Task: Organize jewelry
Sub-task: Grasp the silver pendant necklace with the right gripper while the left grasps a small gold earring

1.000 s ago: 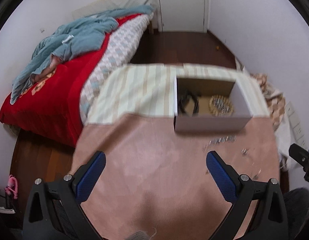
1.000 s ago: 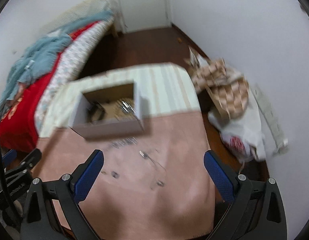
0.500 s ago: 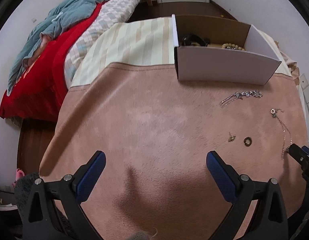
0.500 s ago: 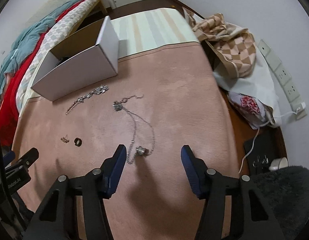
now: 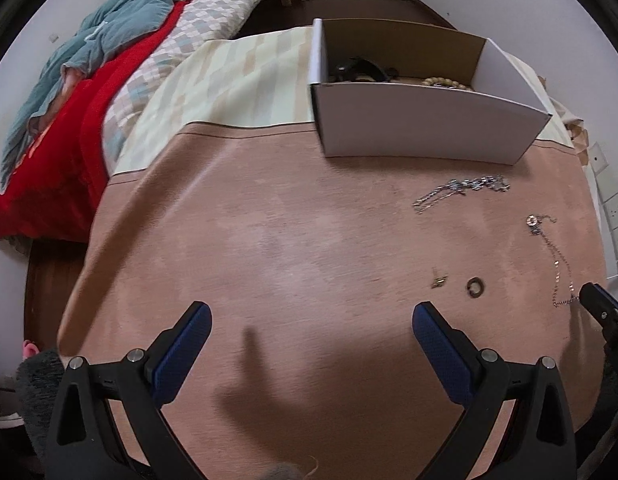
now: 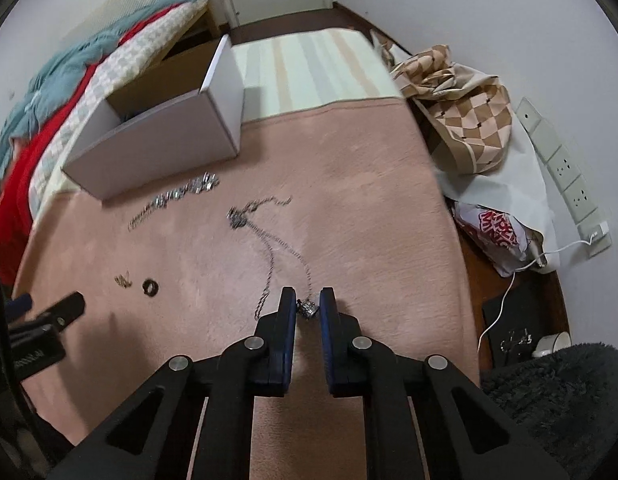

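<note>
The only lettering I can see is red print on a white plastic bag (image 6: 499, 236) off the table's right edge, too warped to read. The right gripper (image 6: 307, 306) is nearly closed around the pendant (image 6: 308, 307) of a thin chain necklace (image 6: 269, 248) on the pink tablecloth (image 6: 369, 208), contact unclear. The left gripper (image 5: 309, 320) hovers wide apart over bare cloth, well short of the white cardboard box (image 5: 425, 124) at the far side.

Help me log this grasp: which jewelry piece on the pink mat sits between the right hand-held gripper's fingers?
The thin chain necklace: its small silver pendant lies between the right hand-held gripper. The chunkier bracelet lies by the box.
</note>
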Action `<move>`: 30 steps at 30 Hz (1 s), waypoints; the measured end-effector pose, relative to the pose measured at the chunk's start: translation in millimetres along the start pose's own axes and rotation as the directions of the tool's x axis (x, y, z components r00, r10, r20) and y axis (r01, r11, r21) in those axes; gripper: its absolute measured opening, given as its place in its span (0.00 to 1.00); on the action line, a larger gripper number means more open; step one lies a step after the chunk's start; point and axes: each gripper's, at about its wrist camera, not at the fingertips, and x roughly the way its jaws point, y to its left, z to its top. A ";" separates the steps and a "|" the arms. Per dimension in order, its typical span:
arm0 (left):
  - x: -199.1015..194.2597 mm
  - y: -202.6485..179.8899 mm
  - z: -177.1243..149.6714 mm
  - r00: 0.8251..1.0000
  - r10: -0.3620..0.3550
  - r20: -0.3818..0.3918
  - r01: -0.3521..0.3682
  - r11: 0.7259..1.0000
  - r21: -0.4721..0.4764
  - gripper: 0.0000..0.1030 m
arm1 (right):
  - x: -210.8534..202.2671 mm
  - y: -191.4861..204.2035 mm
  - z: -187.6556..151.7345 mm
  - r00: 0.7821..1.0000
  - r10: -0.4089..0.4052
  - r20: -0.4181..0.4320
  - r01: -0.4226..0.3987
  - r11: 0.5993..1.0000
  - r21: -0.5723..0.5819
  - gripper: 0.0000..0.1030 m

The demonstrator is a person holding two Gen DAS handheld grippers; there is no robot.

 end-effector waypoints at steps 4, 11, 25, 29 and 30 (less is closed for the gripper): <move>2.2 -11.8 1.3 0.995 -0.099 -0.017 0.099 0.995 -0.023 0.99 | -9.1 -6.7 3.9 1.000 0.003 0.021 -0.003 1.000 0.019 0.12; 10.3 -47.9 1.2 0.984 -0.172 -0.037 0.173 0.985 0.027 0.81 | -9.0 -13.7 4.7 1.000 0.000 0.021 -0.001 0.999 0.033 0.12; 5.2 -91.1 5.0 0.986 -0.167 0.018 0.162 0.974 0.159 0.29 | -5.3 -23.2 7.8 1.000 -0.014 0.014 0.013 0.999 0.045 0.12; 5.9 -94.7 7.2 0.984 -0.178 0.019 0.173 0.970 0.171 0.17 | -5.8 -22.5 8.6 1.000 -0.015 0.015 0.014 0.999 0.045 0.12; 5.8 -94.9 6.9 0.983 -0.182 0.019 0.176 0.969 0.174 0.12 | -7.1 -22.4 9.0 1.000 -0.013 0.018 0.013 0.999 0.047 0.12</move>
